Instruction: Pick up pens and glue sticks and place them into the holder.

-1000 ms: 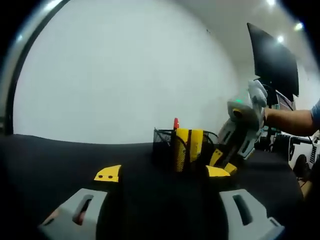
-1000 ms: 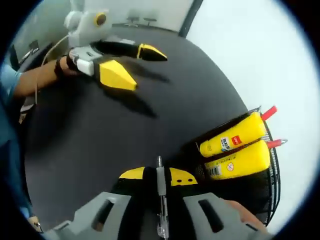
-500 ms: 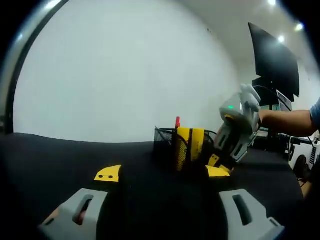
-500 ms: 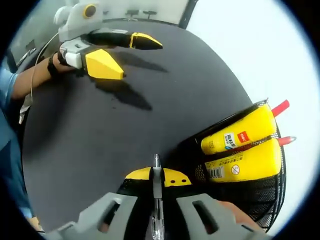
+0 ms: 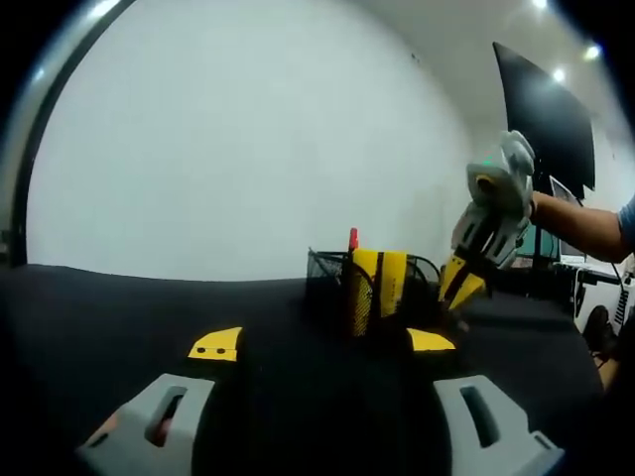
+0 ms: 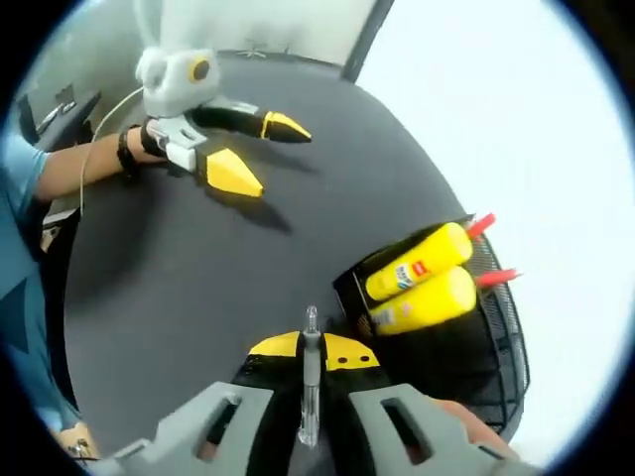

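Already we have the right claw [image 6: 310, 397] clamped on a slim, light, stiff pen [image 6: 310, 382], gripped mid-barrel, just beside the mesh holder [image 6: 496, 327]; our left claw [image 6: 260, 149] hangs apart, well away from the holder.

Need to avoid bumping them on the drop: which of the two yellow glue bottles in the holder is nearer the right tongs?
The lower yellow glue bottle is nearer the right tongs; the other glue bottle lies beyond it in the mesh holder.
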Action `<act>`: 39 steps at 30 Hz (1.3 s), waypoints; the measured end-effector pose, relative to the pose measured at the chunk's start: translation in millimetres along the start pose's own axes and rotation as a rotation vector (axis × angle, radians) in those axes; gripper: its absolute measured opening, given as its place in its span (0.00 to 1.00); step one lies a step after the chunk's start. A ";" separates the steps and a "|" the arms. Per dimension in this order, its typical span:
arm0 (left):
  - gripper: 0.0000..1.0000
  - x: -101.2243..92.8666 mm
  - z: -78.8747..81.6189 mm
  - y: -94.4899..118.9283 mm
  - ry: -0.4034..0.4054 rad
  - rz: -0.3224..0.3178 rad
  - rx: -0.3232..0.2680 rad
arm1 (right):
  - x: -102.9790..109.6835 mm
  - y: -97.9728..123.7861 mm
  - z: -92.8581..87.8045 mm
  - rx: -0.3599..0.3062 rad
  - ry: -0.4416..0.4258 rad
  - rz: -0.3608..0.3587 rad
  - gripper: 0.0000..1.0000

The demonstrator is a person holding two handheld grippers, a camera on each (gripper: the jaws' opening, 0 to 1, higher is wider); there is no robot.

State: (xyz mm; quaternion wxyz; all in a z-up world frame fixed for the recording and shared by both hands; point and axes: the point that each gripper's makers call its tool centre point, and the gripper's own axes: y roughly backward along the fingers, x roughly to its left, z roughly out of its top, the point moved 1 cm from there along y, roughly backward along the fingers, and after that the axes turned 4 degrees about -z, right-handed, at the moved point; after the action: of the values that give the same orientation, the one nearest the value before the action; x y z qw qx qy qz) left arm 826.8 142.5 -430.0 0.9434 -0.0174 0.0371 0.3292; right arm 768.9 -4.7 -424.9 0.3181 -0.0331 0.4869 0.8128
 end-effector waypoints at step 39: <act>0.58 3.4 -1.4 -1.1 -0.010 -0.003 0.012 | -86.1 116.6 61.7 -0.469 -0.312 -0.057 0.03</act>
State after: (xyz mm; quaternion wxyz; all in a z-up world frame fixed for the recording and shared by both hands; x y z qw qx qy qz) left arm 830.0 143.7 -431.6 0.9442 -0.0102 0.0342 0.3275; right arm 789.1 -34.1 -271.4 0.3955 0.0059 0.2294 0.8893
